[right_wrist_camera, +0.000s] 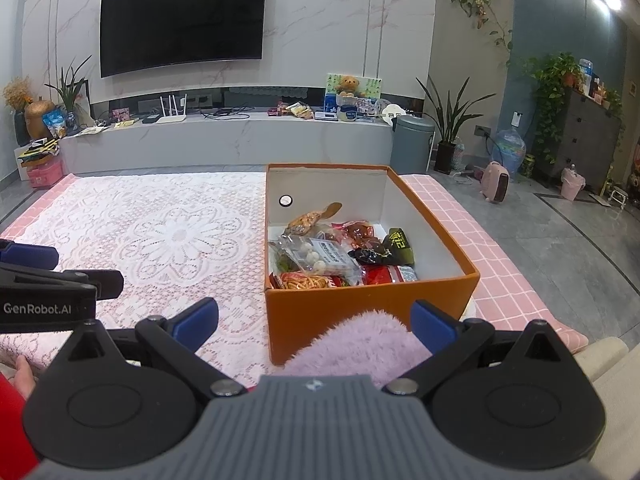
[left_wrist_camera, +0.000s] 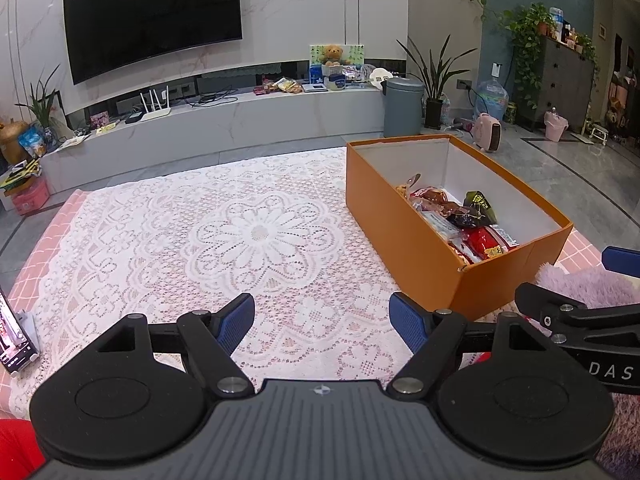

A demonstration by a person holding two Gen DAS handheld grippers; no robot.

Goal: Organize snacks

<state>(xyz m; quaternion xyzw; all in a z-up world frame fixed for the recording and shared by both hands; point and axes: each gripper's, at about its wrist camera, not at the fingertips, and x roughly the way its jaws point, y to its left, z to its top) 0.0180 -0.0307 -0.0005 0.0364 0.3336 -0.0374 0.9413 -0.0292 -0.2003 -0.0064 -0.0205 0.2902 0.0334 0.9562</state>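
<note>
Left tool (left_wrist_camera: 322,322): blue pads spread wide, nothing between them, held over the white lace cloth (left_wrist_camera: 208,240) on the table (right_wrist_camera: 520,280). Right tool (right_wrist_camera: 314,322): also spread wide and holding nothing; a fuzzy lilac fabric (right_wrist_camera: 360,340) sits between its fingers, low in view, and whether it touches them cannot be told. Readable writing: "GenRobot.AI" on the side of the left tool as seen from the right wrist view; "DAS" (cut off by the frame edge) on the right tool's body as seen from the left wrist view. Orange box (right_wrist_camera: 372,312), lid off, white inside, stands directly ahead of the right tool and ahead-right of the left tool. Snacks (right_wrist_camera: 332,256) all lie in the near half of the box: a clear packet with white balls and a printed label (text too small to read), a dark green pack with yellow characters (illegible), red packets against the near wall, a brownish packet further back. Far half of the box floor is bare, with a small round sticker on the far-left inner wall. The lace ahead of the left tool is open. Pink checked tablecloth (right_wrist_camera: 500,240) shows right of the box, out to the table edge. Phone (left_wrist_camera: 14,340) stands propped at the left tool's far left.
</note>
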